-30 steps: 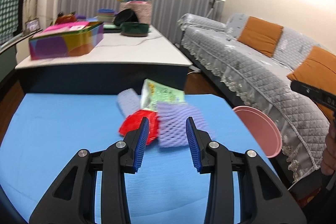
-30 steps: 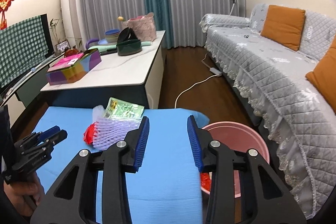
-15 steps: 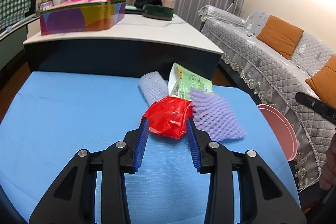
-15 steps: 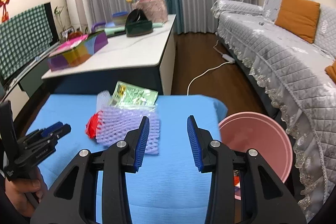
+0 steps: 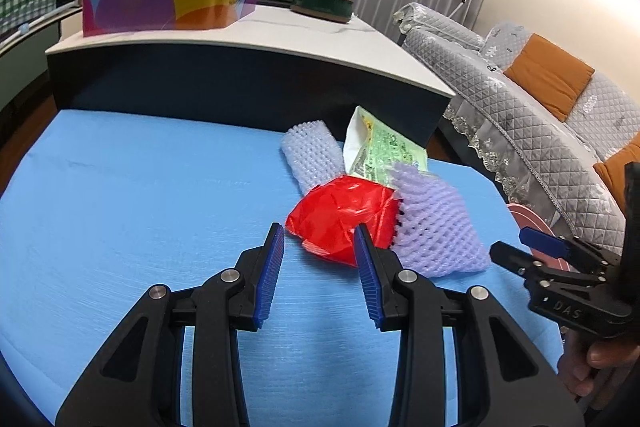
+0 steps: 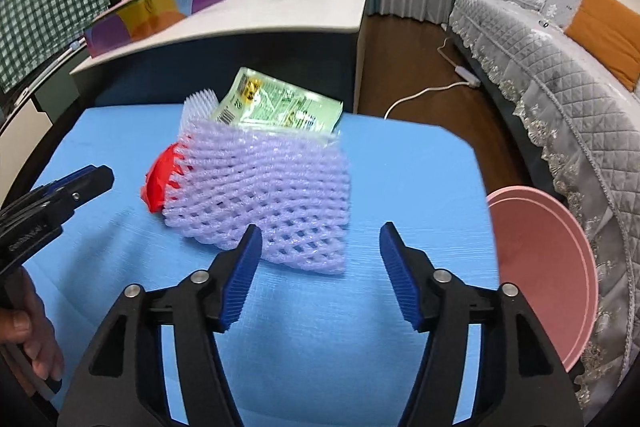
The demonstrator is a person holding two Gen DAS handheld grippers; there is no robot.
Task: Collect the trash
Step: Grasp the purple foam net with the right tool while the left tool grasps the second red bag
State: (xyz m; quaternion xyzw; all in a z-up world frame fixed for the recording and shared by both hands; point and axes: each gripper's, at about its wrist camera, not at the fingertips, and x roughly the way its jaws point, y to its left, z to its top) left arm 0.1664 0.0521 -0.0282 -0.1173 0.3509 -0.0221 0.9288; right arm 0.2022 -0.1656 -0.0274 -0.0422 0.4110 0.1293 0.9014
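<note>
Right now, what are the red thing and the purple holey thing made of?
The red bag looks like thin, shiny plastic film: it is crumpled and catches glints of light. The purple net looks like soft foam mesh, matte and puffy, with open diamond holes, the sort that wraps fruit. I can't be sure of either from looks alone.

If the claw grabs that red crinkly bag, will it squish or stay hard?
The red bag will probably squish: it looks like thin, crumpled plastic film. It likely weighs very little, and its shiny surface may slip between the left claw's open fingers. It touches the purple foam net, which might shift too.
</note>
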